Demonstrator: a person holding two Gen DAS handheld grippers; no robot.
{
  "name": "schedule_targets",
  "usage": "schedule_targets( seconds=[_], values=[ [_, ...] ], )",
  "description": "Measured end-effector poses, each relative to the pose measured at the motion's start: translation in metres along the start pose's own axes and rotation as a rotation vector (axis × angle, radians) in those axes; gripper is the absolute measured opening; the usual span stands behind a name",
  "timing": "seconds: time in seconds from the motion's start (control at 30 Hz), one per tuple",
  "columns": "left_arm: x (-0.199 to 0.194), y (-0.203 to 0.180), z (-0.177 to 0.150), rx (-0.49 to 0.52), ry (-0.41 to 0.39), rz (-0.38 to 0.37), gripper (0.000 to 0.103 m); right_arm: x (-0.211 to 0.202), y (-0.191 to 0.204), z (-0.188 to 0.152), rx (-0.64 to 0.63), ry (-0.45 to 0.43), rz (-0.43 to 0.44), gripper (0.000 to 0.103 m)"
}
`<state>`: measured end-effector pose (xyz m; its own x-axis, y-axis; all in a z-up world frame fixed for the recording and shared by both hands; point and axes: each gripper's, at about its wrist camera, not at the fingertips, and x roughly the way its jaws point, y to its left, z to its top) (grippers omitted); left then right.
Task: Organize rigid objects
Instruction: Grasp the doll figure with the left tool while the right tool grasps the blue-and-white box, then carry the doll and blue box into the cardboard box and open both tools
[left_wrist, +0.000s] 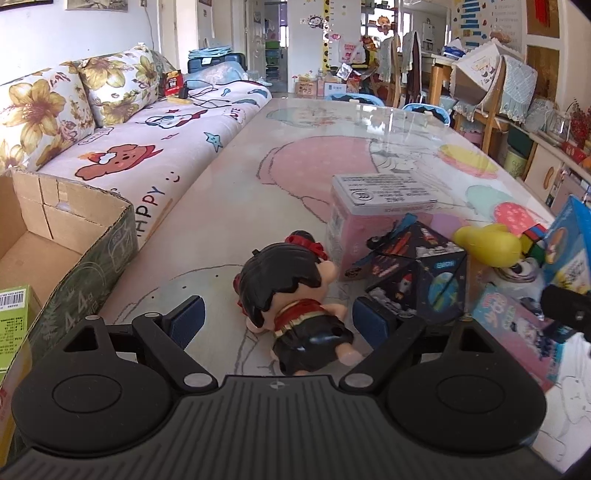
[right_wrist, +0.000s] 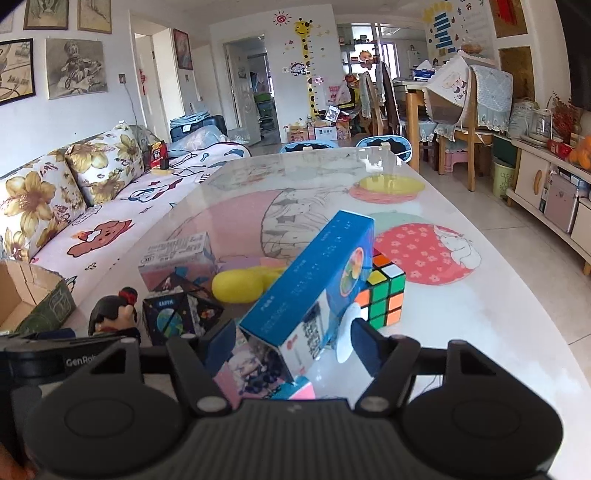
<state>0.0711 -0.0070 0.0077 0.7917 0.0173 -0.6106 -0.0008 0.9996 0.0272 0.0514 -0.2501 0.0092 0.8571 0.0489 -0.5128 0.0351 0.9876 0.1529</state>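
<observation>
A: Item one, the left tool (left_wrist: 275, 314). We log it spread wide, its blue pads either side of the doll figurine (left_wrist: 295, 299) and clear of it. The figurine lies on its side on the desk (left_wrist: 221, 206).

B: Item two, the right tool (right_wrist: 293, 341). We record the blue box (right_wrist: 314, 291) tilted between its fingers, one end raised. The left pad meets the box's side; at the right pad we cannot tell whether it touches.

A: Item three, the cardboard carton (left_wrist: 92, 236), open, at the desk's left edge, well apart from the figurine.

B: Item four, the clutter. We list a pink box (left_wrist: 369, 221) standing behind the figurine, a dark space-print cube (left_wrist: 417, 273) just beside it, a yellow toy (left_wrist: 487, 243) near that, and a colour puzzle cube (right_wrist: 384, 291) touching the blue box's far side.

A: Item five, the sofa (left_wrist: 129, 147) along the desk's left.
</observation>
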Motion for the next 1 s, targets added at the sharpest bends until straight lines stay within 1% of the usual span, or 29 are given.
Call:
schedule_targets(
  seconds=[0.07, 0.13, 0.17, 0.2, 0.37, 0.43, 0.47, 0.53, 0.57, 0.6, 0.63, 0.7, 0.73, 0.8, 1.0],
  values=[
    [0.003, 0.003, 0.0, -0.01, 0.006, 0.003, 0.103, 0.0, -0.006, 0.002, 0.02, -0.01, 0.002, 0.07],
    [0.005, 0.004, 0.001, -0.01, 0.008, 0.005, 0.103, 0.001, -0.009, 0.004, 0.053, -0.021, 0.003, 0.078],
    [0.006, 0.004, 0.001, -0.004, 0.008, 0.008, 0.103, 0.002, -0.01, 0.005, 0.069, -0.029, 0.006, 0.084],
    [0.006, 0.003, 0.001, 0.0, 0.008, 0.01, 0.103, 0.002, -0.009, 0.005, 0.076, -0.036, 0.006, 0.086],
    [0.004, 0.004, 0.0, 0.014, 0.012, 0.008, 0.103, 0.006, -0.005, 0.007, 0.082, -0.08, -0.024, 0.085],
    [0.002, 0.004, 0.0, 0.011, 0.014, 0.002, 0.099, 0.008, -0.002, 0.008, 0.076, -0.095, -0.042, 0.082],
    [0.002, 0.004, -0.001, 0.012, 0.017, 0.003, 0.098, 0.009, -0.001, 0.008, 0.072, -0.097, -0.05, 0.08],
    [0.002, 0.003, -0.001, 0.017, 0.026, 0.01, 0.087, 0.012, 0.002, 0.008, 0.055, -0.091, -0.064, 0.072],
    [0.002, 0.003, -0.001, 0.017, 0.033, 0.012, 0.082, 0.015, 0.003, 0.008, 0.044, -0.084, -0.073, 0.063],
    [0.002, 0.004, -0.001, 0.015, 0.036, 0.011, 0.073, 0.017, 0.003, 0.008, 0.035, -0.076, -0.085, 0.055],
    [0.003, 0.005, 0.0, 0.008, 0.039, 0.009, 0.07, 0.019, 0.004, 0.008, 0.029, -0.07, -0.093, 0.051],
    [0.002, 0.006, 0.001, 0.004, 0.042, 0.013, 0.067, 0.019, 0.004, 0.008, 0.01, -0.072, -0.117, 0.036],
    [0.002, 0.006, 0.001, 0.001, 0.045, 0.011, 0.066, 0.019, 0.004, 0.008, 0.001, -0.074, -0.125, 0.032],
    [0.002, 0.006, 0.002, -0.005, 0.05, 0.013, 0.066, 0.02, 0.002, 0.008, -0.005, -0.075, -0.127, 0.028],
    [-0.001, 0.005, -0.001, -0.012, 0.06, 0.014, 0.066, 0.018, 0.001, 0.006, -0.038, -0.087, -0.126, 0.025]
  ],
)
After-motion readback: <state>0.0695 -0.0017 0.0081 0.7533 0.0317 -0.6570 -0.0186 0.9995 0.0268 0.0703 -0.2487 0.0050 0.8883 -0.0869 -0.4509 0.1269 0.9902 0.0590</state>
